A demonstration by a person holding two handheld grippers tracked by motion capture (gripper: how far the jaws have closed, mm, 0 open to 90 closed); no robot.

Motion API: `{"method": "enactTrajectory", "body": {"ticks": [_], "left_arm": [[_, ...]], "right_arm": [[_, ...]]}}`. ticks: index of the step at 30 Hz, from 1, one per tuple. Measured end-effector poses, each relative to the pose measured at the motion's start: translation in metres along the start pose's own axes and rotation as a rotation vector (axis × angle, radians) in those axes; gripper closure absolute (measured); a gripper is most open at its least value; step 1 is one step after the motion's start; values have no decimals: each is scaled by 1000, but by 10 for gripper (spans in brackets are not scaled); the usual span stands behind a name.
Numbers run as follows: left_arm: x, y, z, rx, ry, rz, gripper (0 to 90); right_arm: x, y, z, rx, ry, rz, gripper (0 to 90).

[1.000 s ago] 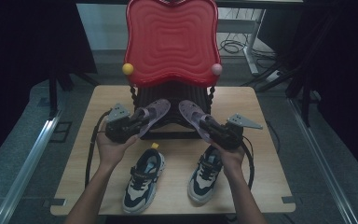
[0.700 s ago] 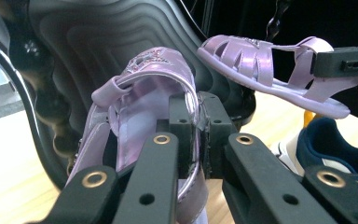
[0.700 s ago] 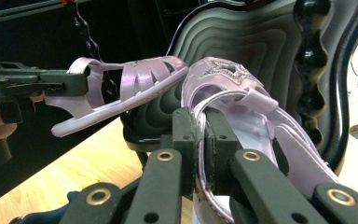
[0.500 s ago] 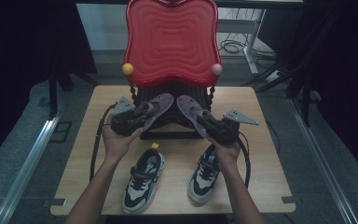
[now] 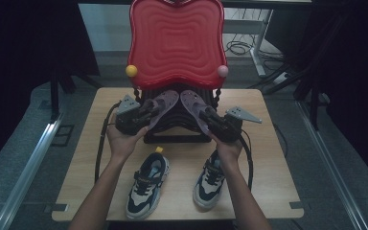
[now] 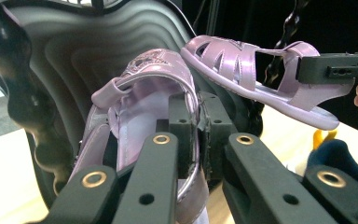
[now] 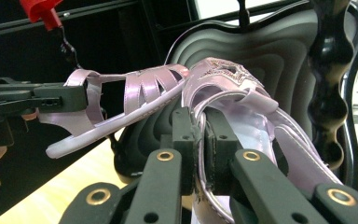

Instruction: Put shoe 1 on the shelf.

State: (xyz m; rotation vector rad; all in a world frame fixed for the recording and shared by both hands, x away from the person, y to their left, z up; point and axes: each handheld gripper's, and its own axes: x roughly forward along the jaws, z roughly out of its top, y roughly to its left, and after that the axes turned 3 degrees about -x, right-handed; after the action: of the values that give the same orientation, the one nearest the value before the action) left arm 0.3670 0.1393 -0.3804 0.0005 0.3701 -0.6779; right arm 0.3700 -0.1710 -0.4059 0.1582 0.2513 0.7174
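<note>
Nearest the counter's (image 5: pixel 268 158) front edge lies a pair of dark-and-cream sneakers: the left sneaker (image 5: pixel 146 184) and the right sneaker (image 5: pixel 210 179), side by side, toes pointing toward the little black chair (image 5: pixel 172 132) that stands farther back on the wood. Just past them, directly in front of that chair, a person's two hands hold their tools up. The left hand-held gripper (image 5: pixel 146 111) has its jaws pinched tight on the heel strap of a lilac sandal (image 6: pixel 140 116), and the right hand-held gripper (image 5: pixel 206 115) is clamped the same way on the other lilac sandal (image 7: pixel 242 107). Both sandals hang above the chair's seat, toes angled inward and nearly meeting. Behind the chair rises a big red wavy panel (image 5: pixel 176 40), with a yellow ball (image 5: pixel 131 71) and a pink ball (image 5: pixel 223 71) at its lower corners.
</note>
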Motion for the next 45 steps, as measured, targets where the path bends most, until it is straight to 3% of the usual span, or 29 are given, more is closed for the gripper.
{"method": "enactTrajectory", "body": {"ticks": [8, 17, 31, 45], "left_arm": [[11, 3, 2, -10, -36, 17, 851], [22, 6, 2, -25, -64, 19, 851], [32, 6, -2, -51, -102, 32, 852], [48, 9, -5, -32, -115, 57, 850]], "right_arm": [[12, 0, 3, -11, -13, -56, 844], [28, 1, 3, -5, -46, -73, 844], [47, 5, 6, -18, -54, -109, 848], [65, 6, 5, -41, -60, -147, 849]]}}
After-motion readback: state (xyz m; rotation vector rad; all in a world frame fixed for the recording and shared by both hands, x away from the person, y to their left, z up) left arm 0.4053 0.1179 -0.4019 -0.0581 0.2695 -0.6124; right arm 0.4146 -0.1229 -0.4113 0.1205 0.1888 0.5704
